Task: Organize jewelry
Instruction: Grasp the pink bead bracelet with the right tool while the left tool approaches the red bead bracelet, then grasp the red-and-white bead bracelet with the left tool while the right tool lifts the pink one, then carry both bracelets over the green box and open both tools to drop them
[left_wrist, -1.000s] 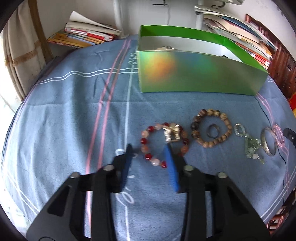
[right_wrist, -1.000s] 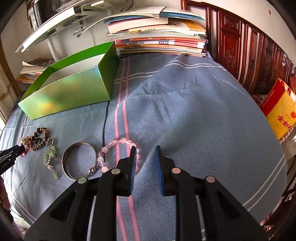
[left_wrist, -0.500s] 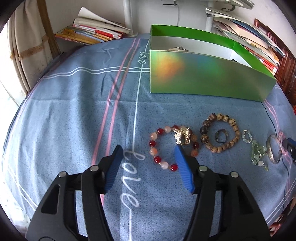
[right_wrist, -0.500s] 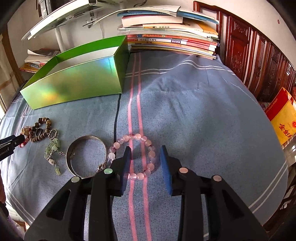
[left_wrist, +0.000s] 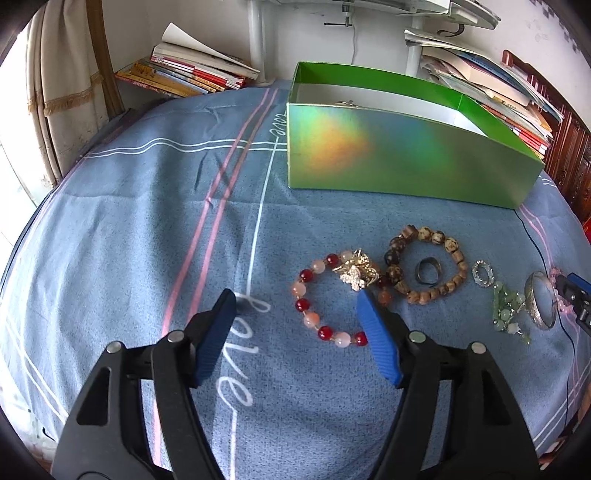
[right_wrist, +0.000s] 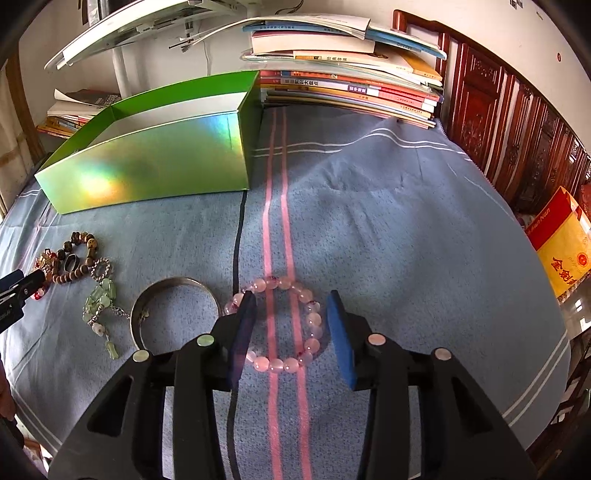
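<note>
On a blue cloth lie a red and pink bead bracelet (left_wrist: 314, 295) with a gold charm (left_wrist: 356, 271), a brown wooden bead bracelet (left_wrist: 424, 266) around a dark ring (left_wrist: 428, 271), a jade pendant (left_wrist: 508, 314), a silver bangle (right_wrist: 171, 310) and a pink bead bracelet (right_wrist: 284, 325). My left gripper (left_wrist: 297, 299) is open, its jaws on either side of the red bracelet's near part. My right gripper (right_wrist: 291, 299) is open, its jaws straddling the pink bracelet. A green box (left_wrist: 402, 158) stands open behind the jewelry.
Stacks of books (right_wrist: 351, 85) lie behind the box at the right, and more books (left_wrist: 188, 70) at the back left. A dark wooden cabinet (right_wrist: 517, 122) and a yellow and red bag (right_wrist: 565, 243) stand at the right. A black cable (right_wrist: 238, 236) crosses the cloth.
Both grippers have opened wider. The left one has drawn closer around the red bracelet, and the right one has moved forward over the pink bracelet.
</note>
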